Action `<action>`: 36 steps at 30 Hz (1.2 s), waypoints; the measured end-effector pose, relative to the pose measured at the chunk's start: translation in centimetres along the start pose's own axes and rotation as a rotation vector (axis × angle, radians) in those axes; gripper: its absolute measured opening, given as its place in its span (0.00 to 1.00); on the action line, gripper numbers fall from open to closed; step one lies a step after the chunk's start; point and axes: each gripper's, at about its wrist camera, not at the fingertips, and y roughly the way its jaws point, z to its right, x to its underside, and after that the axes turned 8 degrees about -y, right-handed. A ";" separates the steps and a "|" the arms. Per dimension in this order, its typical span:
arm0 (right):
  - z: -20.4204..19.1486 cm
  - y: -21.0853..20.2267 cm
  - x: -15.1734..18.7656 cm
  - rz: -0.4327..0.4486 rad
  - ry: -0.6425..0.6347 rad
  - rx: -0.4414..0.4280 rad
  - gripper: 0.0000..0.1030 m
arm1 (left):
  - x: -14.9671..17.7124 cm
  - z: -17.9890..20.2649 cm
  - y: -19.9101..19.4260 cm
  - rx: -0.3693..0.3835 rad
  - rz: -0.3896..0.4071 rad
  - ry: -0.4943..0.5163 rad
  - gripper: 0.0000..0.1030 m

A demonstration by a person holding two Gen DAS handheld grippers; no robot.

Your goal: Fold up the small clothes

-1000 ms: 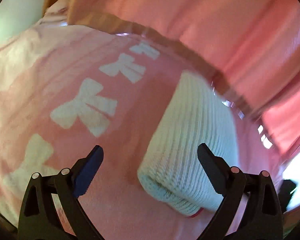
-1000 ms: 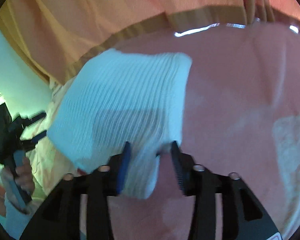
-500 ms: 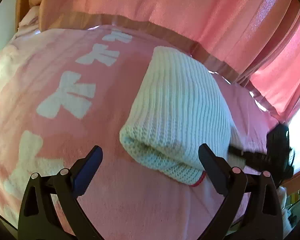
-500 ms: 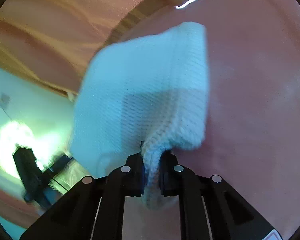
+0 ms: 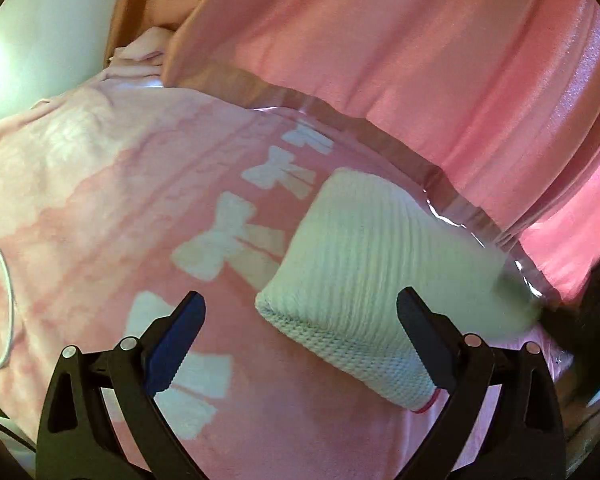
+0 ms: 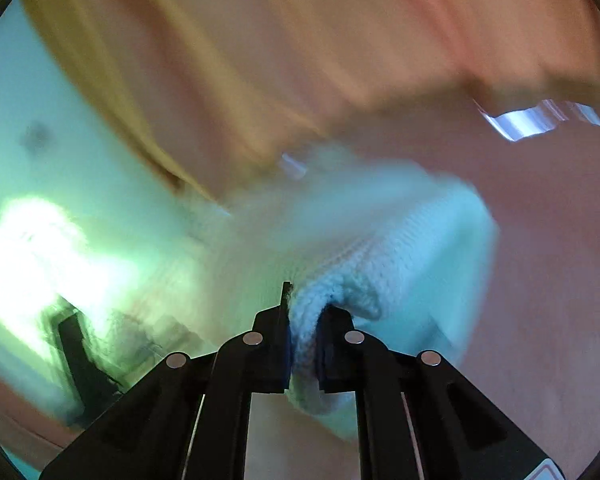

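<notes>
Pink fleece blanket (image 5: 100,208) printed with pale bows (image 5: 228,240) covers the work surface, with pink curtains (image 5: 400,60) hanging close behind it and a pale wall (image 5: 40,28) off to one side. On that blanket, near its far edge by the curtains, sits the white ribbed knit garment (image 5: 372,264), small and thick, already doubled so that a bulky fold faces the left wrist camera. The right gripper (image 6: 304,332) has its jaws pinched tight on a bunched edge of the knit (image 6: 380,264), and the cloth beyond it is streaked with blur in the right wrist view. The left gripper (image 5: 300,336) hangs just above the near folded edge with its jaws spread wide, one finger either side of the garment and neither pad touching it. The step in hand looks like carrying the pinched edge over to make the next fold. To do it well, I would keep the lift low so the thick knit rolls over instead of dragging the whole piece across the fleece, and bring the left gripper down to pin or pinch the near fold as an anchor. Lay the carried edge square on the opposite edge before letting go, since a bulky knit springs back if released early
</notes>
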 end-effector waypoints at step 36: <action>4.6 -4.1 0.8 -0.001 -0.125 0.083 0.15 | 1.6 6.2 0.5 0.043 -0.052 0.022 0.48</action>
